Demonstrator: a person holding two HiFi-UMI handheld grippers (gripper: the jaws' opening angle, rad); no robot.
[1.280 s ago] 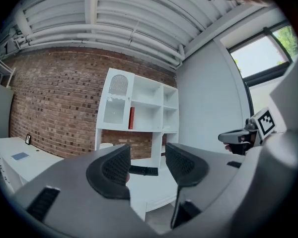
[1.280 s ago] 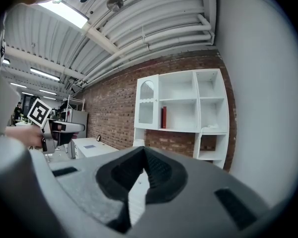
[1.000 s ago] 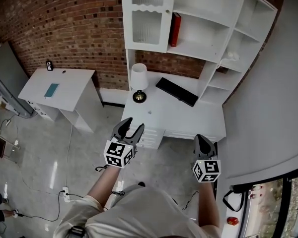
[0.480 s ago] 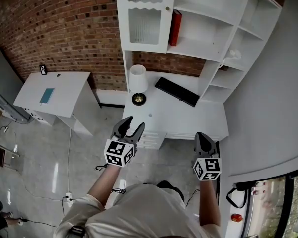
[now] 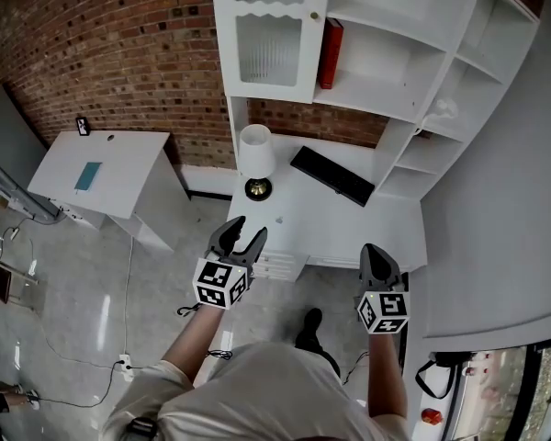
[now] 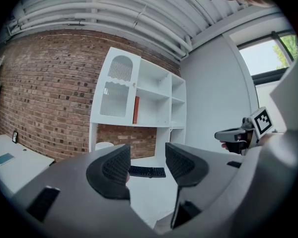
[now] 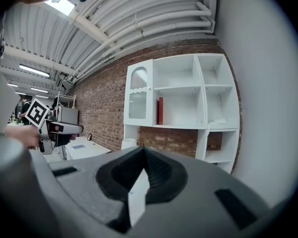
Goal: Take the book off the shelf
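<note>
A red book stands upright on a shelf of the white hutch, against the glass-door cabinet. It also shows as a thin red spine, the book in the left gripper view and the book in the right gripper view. My left gripper is held low in front of the desk, open, with nothing between its pads. My right gripper is level with it on the right, shut and empty. Both are far below the book.
A white desk carries a white lamp and a black keyboard. A small white object lies on a right-hand shelf. A white side table stands left by the brick wall. Cables run over the floor.
The head view has shifted a little towards the desk and shelf, and a foot now shows below. Both grippers keep the same pose and jaw state.
</note>
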